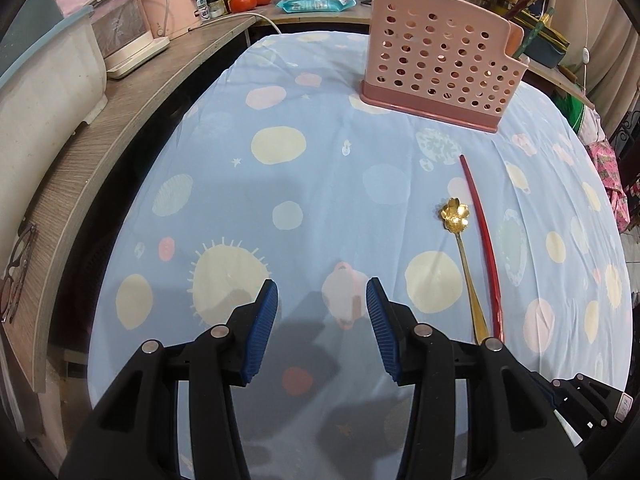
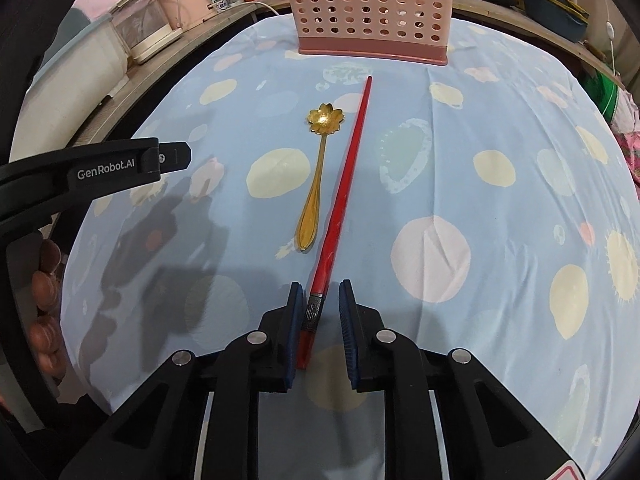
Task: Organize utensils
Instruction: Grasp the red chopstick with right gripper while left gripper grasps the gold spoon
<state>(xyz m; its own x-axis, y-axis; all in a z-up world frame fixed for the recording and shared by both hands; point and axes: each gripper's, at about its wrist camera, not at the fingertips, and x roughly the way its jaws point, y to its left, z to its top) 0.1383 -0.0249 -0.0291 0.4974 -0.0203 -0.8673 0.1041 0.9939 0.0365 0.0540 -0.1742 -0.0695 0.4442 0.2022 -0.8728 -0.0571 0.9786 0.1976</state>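
While chopstick (image 2: 340, 196), spoon (image 2: 316, 184) lie on cloth (image 2: 480, 140), pink holder (image 2: 372, 8) stands beyond.

You had a red chopstick (image 2: 344, 184) lying flat on the spotted blue cloth of the table (image 2: 480, 128), its thin tip pointing toward the pink perforated utensil holder (image 2: 372, 12) and its thick, silver-banded end nearest you. Just beside it on the left, apart from it and nearly parallel, lay a gold spoon (image 2: 316, 184) with a flower-shaped bowl facing up, handle toward you. The utensil holder stood upright at the far side of the table, well apart from both.
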